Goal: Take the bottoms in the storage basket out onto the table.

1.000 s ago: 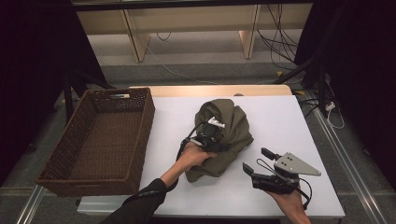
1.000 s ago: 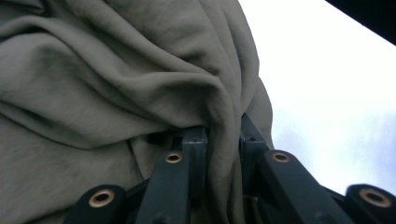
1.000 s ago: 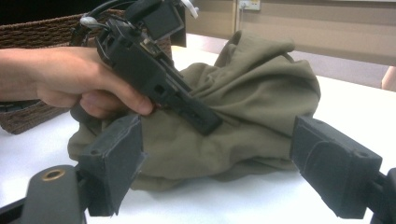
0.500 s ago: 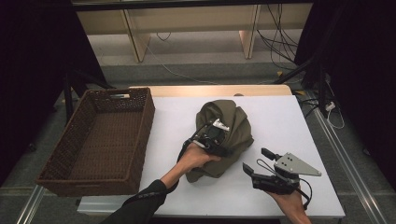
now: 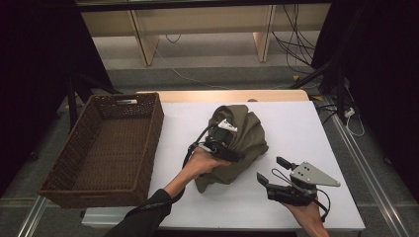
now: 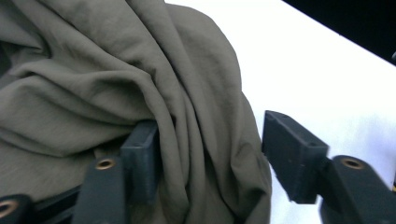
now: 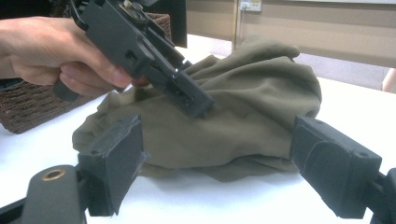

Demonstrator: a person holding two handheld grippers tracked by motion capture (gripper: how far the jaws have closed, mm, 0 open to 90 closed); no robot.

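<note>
A crumpled olive-green cloth point(image 5: 244, 133) lies heaped in the middle of the white table point(image 5: 306, 123). My left gripper point(image 5: 236, 157) sits on the heap's near side, pointing into it. Its jaws have just been opening. In the left gripper view a fold of the cloth point(image 6: 201, 140) stands between them; the left pad point(image 6: 142, 158) rests against the fabric and the right pad point(image 6: 292, 158) is clear of it. My right gripper point(image 5: 272, 169) is at the front right of the table, open, facing the cloth point(image 7: 243, 112) with nothing between its jaws.
A brown wicker basket point(image 5: 154, 131) stands at the left end of the table. Bare table surface stretches to the right of the cloth. Beyond the far edge are wooden furniture legs and cables on the floor.
The left hand has lifted slightly over the cloth and its jaws have spread apart. The right gripper has not moved.
</note>
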